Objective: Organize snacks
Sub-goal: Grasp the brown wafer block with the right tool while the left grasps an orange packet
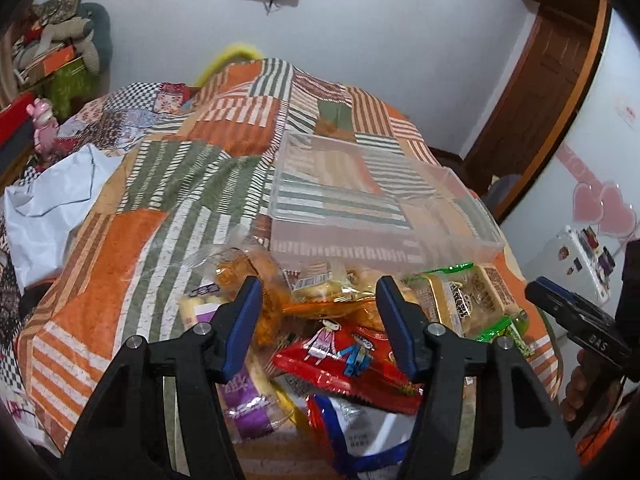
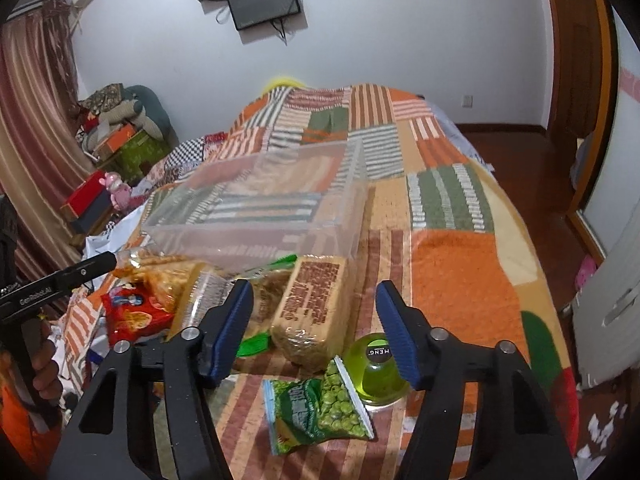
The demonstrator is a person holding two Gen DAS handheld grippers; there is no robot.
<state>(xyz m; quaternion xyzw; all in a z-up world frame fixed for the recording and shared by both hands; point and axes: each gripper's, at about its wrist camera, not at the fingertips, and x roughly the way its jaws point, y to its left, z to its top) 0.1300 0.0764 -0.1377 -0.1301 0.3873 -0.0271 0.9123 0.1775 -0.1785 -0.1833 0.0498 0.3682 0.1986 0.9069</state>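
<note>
Already we hold both tools over the bed (image 2: 460,256), with nothing picked up yet. Our left hand-held gripper (image 1: 318,322) hangs wide open above the red packet (image 1: 340,360) in the near heap of snacks. Our right hand-held gripper (image 2: 314,324) is open too, nearest the brown cracker pack (image 2: 312,308), with the green pea bag (image 2: 316,412) nearer still. Just beyond the heap waits the empty clear box (image 1: 380,196), probably set close so each snack travels only a short way.

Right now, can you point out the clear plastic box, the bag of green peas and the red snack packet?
clear plastic box (image 2: 256,240), right wrist view, near wall.
bag of green peas (image 2: 320,412), right wrist view, middle of bag.
red snack packet (image 1: 344,360), left wrist view, printed front.
</note>
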